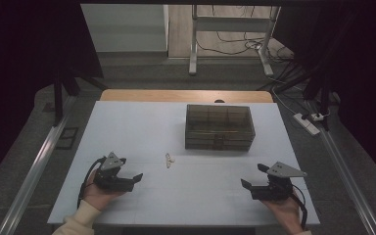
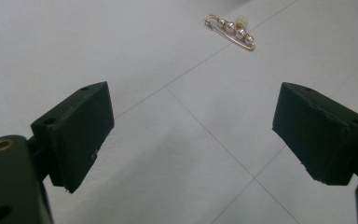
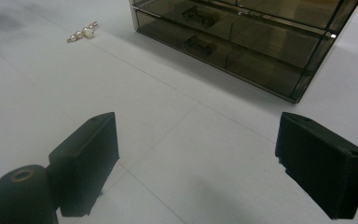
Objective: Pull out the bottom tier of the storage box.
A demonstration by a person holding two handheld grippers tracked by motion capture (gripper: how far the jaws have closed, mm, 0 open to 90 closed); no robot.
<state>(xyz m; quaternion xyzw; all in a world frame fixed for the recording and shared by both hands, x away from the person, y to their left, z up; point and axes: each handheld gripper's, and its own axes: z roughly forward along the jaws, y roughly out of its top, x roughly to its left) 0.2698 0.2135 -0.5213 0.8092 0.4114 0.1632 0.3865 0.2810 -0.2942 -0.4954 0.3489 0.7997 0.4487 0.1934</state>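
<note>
High view, nearest edge first: the person's two hands came in from the bottom, cut off at the wrists by the frame, the left one with a pale sleeve. The left tongs (image 1: 133, 178) rested low on the white bench (image 1: 142, 122) at its near left, jaws spread wide with nothing between them; the right tongs (image 1: 251, 177) sat at the near right, likewise wide apart and empty. Each carried a grey three-cornered plate on top, and a dark cable trailed back along each wrist.

Between them and a little farther in, the pearl brooch pin (image 1: 169, 160) lay flat on the bare bench, well apart from both tongs and just short of the box's left front corner. From above it was too small to make out beyond a pale fleck. In the left gripper view the pin (image 2: 230, 31) showed as a gold bar strung with several pearls, ahead of the open jaws; in the right gripper view it (image 3: 82, 32) lay far off to the upper left, blurred.

Farther back stood the smoked transparent drawer box (image 1: 219, 127), closed. In the right gripper view the box (image 3: 242, 37) was cut off by the top edge, two front handles visible through the tint; its contents could not be told. No label or writing could be read anywhere.

Beyond the bench, the floor cables (image 1: 235, 46) and a power strip (image 1: 307, 122) lay dim.
</note>
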